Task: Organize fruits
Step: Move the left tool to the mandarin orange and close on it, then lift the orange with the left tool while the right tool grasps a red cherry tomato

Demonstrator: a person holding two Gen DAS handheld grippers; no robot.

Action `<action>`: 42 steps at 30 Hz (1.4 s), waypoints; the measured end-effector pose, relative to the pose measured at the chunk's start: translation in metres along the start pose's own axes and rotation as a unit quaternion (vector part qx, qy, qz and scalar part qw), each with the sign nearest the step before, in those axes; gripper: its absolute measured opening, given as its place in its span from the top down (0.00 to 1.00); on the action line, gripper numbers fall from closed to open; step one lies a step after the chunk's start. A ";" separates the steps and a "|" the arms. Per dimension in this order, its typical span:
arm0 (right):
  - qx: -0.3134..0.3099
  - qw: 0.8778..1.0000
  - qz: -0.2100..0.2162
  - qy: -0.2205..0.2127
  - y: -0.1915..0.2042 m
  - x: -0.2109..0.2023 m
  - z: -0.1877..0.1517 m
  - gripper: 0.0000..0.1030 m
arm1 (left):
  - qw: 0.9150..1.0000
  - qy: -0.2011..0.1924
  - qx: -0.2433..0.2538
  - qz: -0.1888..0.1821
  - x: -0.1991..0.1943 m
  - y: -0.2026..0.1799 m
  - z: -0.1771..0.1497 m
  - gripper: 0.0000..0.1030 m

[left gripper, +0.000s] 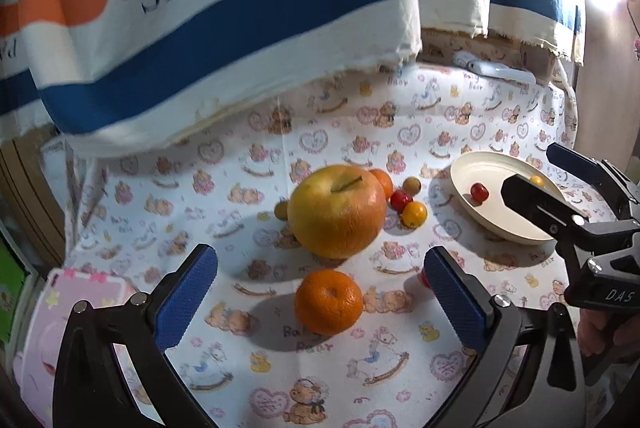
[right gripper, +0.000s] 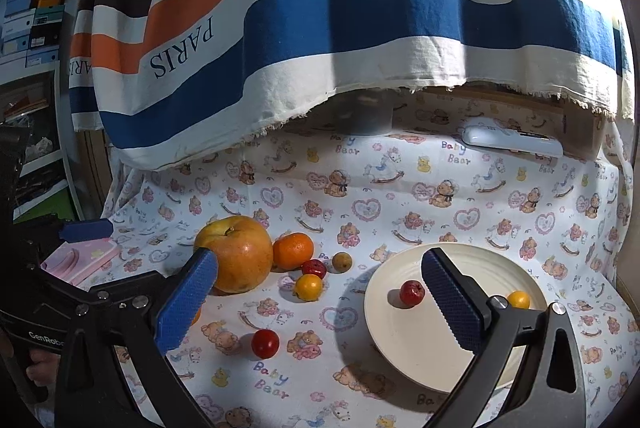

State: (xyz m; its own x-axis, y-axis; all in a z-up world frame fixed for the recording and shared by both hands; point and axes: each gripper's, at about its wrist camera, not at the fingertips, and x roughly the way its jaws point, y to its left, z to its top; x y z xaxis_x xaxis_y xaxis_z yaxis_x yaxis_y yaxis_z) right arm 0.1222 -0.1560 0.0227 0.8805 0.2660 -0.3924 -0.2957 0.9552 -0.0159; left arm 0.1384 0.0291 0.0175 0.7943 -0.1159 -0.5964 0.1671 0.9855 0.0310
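A big yellow-orange apple (left gripper: 337, 211) lies mid-table, a tangerine (left gripper: 329, 301) in front of it, between my open left gripper's (left gripper: 320, 302) fingers. Behind the apple are a second tangerine (left gripper: 382, 181), a red fruit (left gripper: 400, 200), a yellow one (left gripper: 414, 214) and brown ones (left gripper: 411, 185). The cream plate (left gripper: 476, 216) holds a red fruit (left gripper: 479, 192) and a yellow one (left gripper: 536, 181). My right gripper (right gripper: 320, 302) is open and empty above the cloth, left of the plate (right gripper: 400, 340). A red fruit (right gripper: 265, 343) lies between its fingers; the apple (right gripper: 236, 254) sits beyond.
A pink tray (left gripper: 60, 312) lies at the left table edge. A striped PARIS cloth (left gripper: 224, 28) hangs over the back. A white remote (right gripper: 512, 141) lies at the back right. The right gripper's body (left gripper: 568, 216) reaches over the plate.
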 end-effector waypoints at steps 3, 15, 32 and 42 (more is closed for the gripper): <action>0.002 1.000 -0.001 0.003 -0.001 0.001 -0.001 0.00 | 0.999 0.025 -0.019 -0.005 0.011 0.004 -0.003 0.00; 0.004 1.000 -0.008 0.019 -0.003 0.008 -0.004 0.00 | 0.992 0.106 -0.061 -0.033 0.049 0.014 -0.018 0.08; 0.012 0.999 -0.005 0.044 -0.006 0.017 -0.008 0.00 | 0.985 0.155 -0.067 -0.041 0.071 0.016 -0.028 0.37; 0.007 0.998 0.009 0.060 -0.002 0.020 -0.008 0.00 | 0.988 0.142 -0.046 -0.039 0.066 0.008 -0.027 0.53</action>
State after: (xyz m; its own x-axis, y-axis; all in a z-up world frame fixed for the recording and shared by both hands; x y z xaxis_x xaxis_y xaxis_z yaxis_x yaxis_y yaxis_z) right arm 0.1373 -0.1539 0.0073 0.8241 0.2662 -0.4999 -0.3053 0.9522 0.0037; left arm 0.1763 0.0325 -0.0431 0.5826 -0.1658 -0.7957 0.1573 0.9835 -0.0898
